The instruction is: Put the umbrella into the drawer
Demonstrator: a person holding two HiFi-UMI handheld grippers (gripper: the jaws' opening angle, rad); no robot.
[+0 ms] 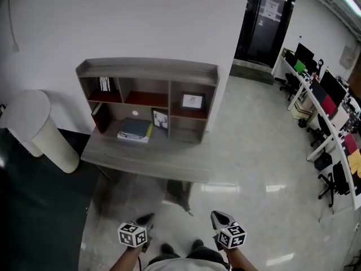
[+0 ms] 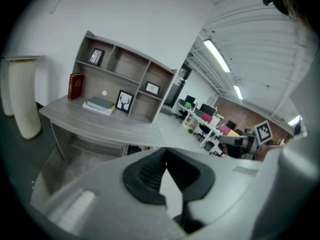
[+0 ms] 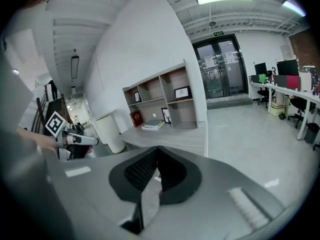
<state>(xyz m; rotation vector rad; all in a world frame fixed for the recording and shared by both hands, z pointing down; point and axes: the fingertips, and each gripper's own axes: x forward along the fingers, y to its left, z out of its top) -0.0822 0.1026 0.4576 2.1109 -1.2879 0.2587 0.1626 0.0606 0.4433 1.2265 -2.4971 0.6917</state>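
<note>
Left gripper view shows my left claw (image 2: 165, 153) clenched on nothing, its ribbed black pads (image 2: 149, 173) meeting tip to tip; the right claw (image 3: 158, 151) is the same. Head view, unlike right gripper view, shows a dark blurred shape (image 1: 179, 195) under the grey wood-grain desk (image 1: 141, 157), well ahead of both claws. It may be the umbrella.

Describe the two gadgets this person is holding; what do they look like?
Both are pale grey plastic: the left tool and the right tool. Each carries a white cube printed with black square patterns. Seen close up, the jaws are lined with black ribbed pads. No cables show.
</note>
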